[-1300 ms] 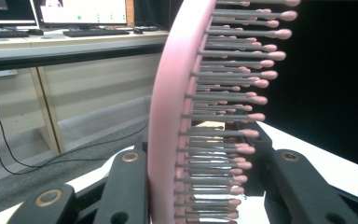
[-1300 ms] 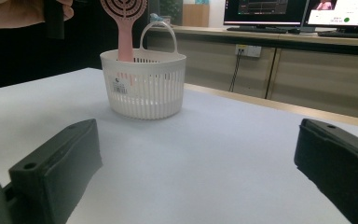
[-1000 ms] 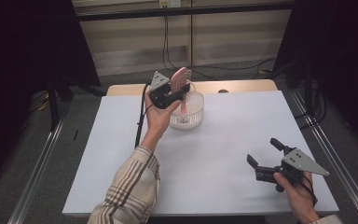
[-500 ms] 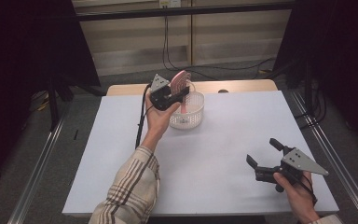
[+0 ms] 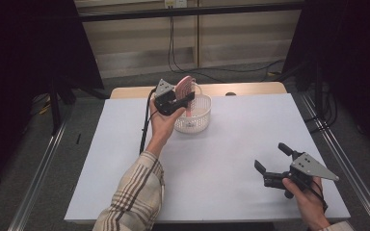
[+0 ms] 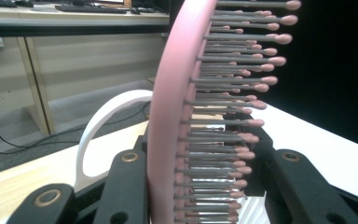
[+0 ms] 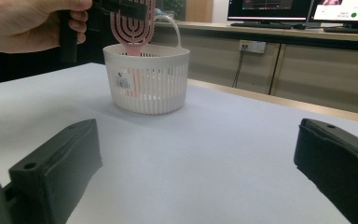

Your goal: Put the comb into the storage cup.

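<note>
A pink hairbrush (image 5: 186, 90) stands upright over a white slotted basket (image 5: 198, 116) at the table's far middle, its handle reaching down inside. My left gripper (image 5: 185, 98) is shut on the brush head; in the left gripper view both black jaws press the pink hairbrush (image 6: 177, 121), bristles facing right. The right gripper view shows the basket (image 7: 147, 84) with the brush (image 7: 133, 23) rising from it, the other hand beside it. My right gripper (image 5: 272, 160) is open near the table's front right, nothing between its jaws.
The white table (image 5: 231, 159) is bare around the basket. A wooden strip (image 5: 250, 89) runs along its far edge. Cables (image 5: 173, 53) hang behind. Metal rails (image 5: 38, 183) flank the table on the floor.
The left gripper and the brush have stayed over the basket, sinking very slightly. The right gripper has not moved.
</note>
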The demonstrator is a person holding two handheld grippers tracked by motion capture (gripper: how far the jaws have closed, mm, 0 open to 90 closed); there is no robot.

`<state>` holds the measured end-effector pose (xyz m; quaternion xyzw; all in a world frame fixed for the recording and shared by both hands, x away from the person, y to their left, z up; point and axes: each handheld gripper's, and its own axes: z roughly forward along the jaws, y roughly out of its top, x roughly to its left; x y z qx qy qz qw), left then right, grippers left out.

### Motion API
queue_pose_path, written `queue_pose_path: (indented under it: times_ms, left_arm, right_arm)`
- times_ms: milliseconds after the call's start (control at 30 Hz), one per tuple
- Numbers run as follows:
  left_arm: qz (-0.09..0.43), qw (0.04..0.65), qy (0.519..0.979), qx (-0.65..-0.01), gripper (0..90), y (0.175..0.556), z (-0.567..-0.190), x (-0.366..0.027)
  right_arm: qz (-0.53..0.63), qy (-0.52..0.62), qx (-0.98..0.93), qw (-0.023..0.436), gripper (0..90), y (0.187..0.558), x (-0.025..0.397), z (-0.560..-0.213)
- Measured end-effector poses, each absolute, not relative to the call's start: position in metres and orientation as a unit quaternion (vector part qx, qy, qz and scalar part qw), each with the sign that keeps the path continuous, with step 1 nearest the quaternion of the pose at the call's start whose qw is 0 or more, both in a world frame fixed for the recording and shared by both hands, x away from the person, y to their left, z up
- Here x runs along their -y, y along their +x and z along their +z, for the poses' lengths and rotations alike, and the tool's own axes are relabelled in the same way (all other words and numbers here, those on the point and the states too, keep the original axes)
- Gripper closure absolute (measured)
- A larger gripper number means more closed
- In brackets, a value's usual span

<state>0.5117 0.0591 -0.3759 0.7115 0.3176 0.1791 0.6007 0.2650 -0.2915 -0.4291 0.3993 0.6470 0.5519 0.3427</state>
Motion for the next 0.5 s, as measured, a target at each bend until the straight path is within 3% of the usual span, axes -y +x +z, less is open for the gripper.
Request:
queue_pose_path:
  times_ms: [500]
  left_arm:
    - [0.193, 0.581, 0.709, -0.351, 58.3, 0.515, -0.376, -0.090]
  right_arm:
    - [0.547, 0.399, -0.653, 0.340, 0.4, 0.266, 0.291, -0.431]
